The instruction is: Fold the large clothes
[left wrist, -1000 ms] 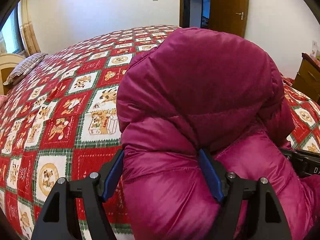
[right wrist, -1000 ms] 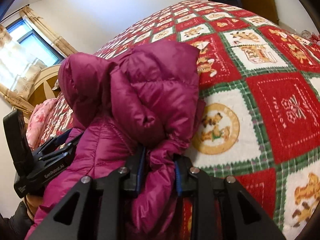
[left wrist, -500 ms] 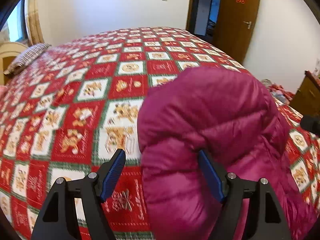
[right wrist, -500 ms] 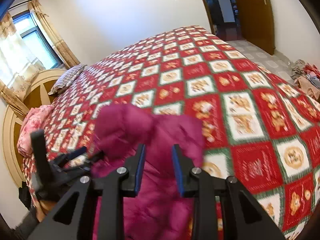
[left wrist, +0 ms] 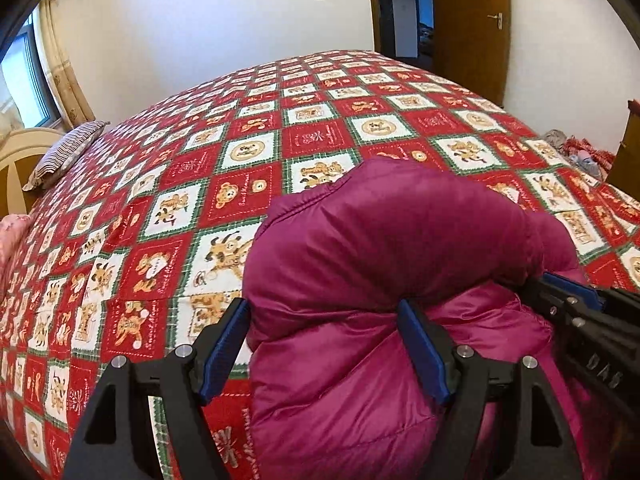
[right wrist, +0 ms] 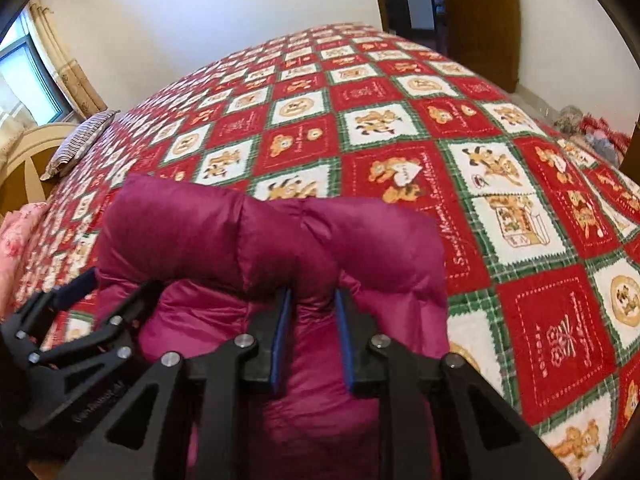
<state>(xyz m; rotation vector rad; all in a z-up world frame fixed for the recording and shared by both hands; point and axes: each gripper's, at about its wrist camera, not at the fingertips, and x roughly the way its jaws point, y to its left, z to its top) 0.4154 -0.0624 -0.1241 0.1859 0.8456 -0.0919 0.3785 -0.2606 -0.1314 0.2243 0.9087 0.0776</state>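
Sideways across the near edge of the bed (left wrist: 280, 128), the magenta puffer jacket (left wrist: 384, 248) sits bunched, its long axis running from one tool to the other, its rounded fold bulging toward the far wall; the left tool (left wrist: 328, 344) stands wide, its blue pads pressed into a thick roll of jacket; the right tool (right wrist: 311, 336) is narrow and has just been closing, pinching a thinner pleat of the same jacket (right wrist: 272, 240); the left view alone shows the door handle (left wrist: 497, 20); both show the striped pillow (right wrist: 80, 140).
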